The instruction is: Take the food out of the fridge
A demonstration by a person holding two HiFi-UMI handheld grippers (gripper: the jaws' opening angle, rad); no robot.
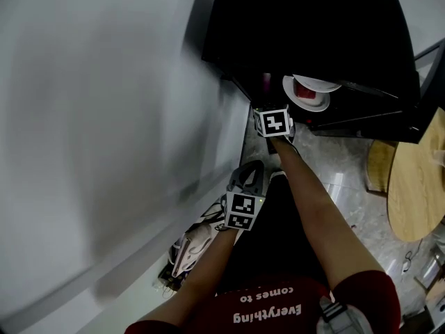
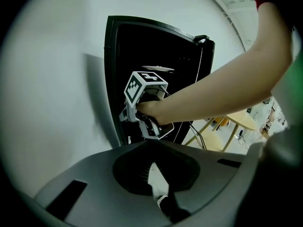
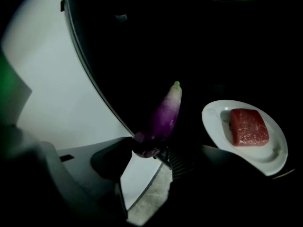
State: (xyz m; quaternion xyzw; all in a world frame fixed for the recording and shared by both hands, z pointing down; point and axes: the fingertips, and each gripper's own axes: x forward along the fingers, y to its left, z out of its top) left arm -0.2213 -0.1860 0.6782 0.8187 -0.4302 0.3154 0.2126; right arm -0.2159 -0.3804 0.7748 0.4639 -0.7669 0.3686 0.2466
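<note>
Hovering at the mouth of the dark, open fridge (image 1: 299,26), the person's right hand-held gripper (image 3: 147,161) has its jaws spread wide. The near end of a purple eggplant (image 3: 163,119) sits between the jaw tips, though it is not clear whether either pad touches it yet. The eggplant leans upright inside the fridge, its pale, green-tipped end pointing up. Just beside it on the right, a slab of red meat (image 3: 248,126) lies on a white plate (image 3: 215,124). The left hand-held gripper (image 2: 163,197) hangs lower and further back, outside the fridge, with its jaws drawn together on nothing.

The eggplant looks light and firm, but its skin is glossy and its body tapers, so a grip near the narrow tip would probably slide off. The thicker purple lower part looks like the safer place to take hold. Because it is only leaning, a nudge could tip it onto the plate. The meat looks soft and is likely best moved by the plate's rim.
</note>
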